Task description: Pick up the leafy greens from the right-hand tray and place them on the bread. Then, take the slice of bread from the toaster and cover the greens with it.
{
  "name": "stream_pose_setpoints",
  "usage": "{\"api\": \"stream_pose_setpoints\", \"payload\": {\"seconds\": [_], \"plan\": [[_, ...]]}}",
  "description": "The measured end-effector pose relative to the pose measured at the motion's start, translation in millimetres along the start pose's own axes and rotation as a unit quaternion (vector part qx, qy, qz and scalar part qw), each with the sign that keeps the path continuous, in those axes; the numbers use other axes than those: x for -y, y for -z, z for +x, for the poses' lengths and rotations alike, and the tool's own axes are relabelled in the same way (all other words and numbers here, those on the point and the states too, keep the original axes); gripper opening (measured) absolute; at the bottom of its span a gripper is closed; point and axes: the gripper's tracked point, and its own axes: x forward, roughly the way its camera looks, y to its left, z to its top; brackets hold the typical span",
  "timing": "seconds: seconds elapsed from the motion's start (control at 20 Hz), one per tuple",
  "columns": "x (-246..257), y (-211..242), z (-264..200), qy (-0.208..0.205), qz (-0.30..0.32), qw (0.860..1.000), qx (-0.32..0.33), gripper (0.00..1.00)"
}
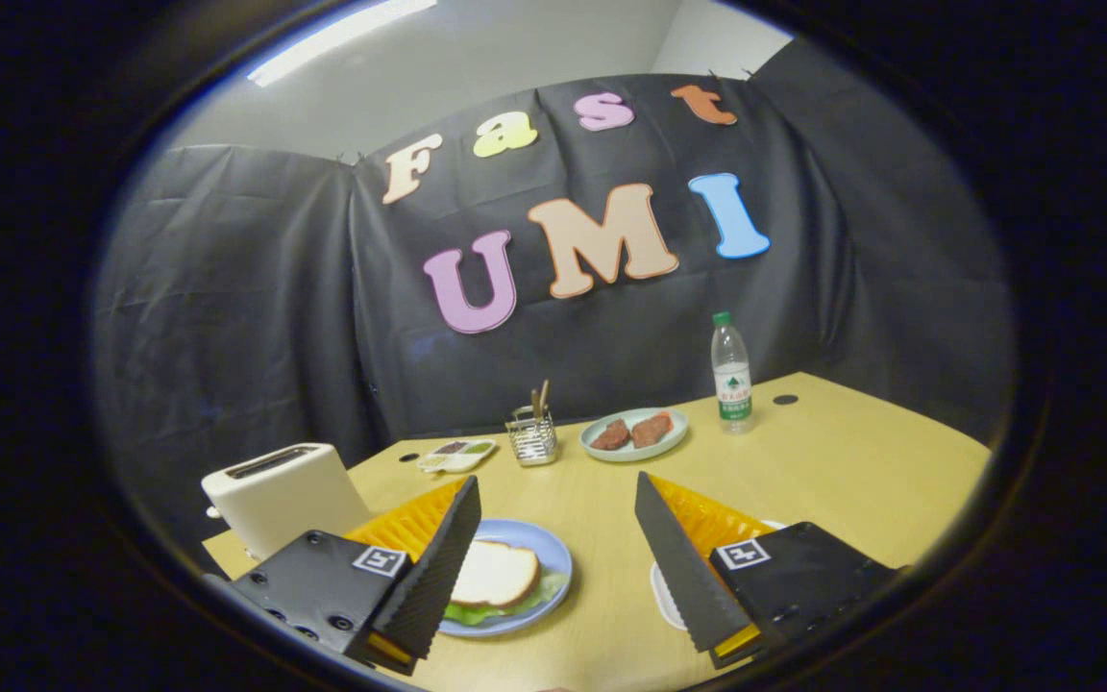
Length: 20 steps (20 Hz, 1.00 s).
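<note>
Closing stage, judging by the layout: gripper [553, 562] wide open and empty above table [851, 461], bread slice [494, 573] capping leafy greens [515, 605] on blue plate [553, 553] beside toaster [284, 495]; withdrawal apparently remaining.

Bright even light from ceiling strip light [342, 38]; soft shadows on table [851, 461], sharp center, heavy fisheye bending twd edges.

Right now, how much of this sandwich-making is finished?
It looks nearly finished. On the blue plate, a bread slice already covers the leafy greens, whose edges peek out beneath it. The gripper is open with nothing between its fingers, and no bread sticks up from the toaster. Nothing obvious remains.
</note>
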Motion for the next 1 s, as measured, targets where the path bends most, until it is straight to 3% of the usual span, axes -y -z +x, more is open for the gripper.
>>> {"api": "stream_pose_setpoints", "payload": {"seconds": [0.3, 0.5, 0.7, 1.0], "plan": [[-1.2, -62.2, -7.8, -0.024, 0.005, 0.998, 0.057, 1.0], [-15.6, -94.0, -4.9, -0.042, -0.027, 0.995, 0.089, 1.0], [-36.8, -93.2, 4.0, -0.07, -0.046, 0.993, 0.078, 1.0], [-37.4, -53.4, 14.4, -0.09, -0.065, 0.993, 0.051, 1.0]]}}
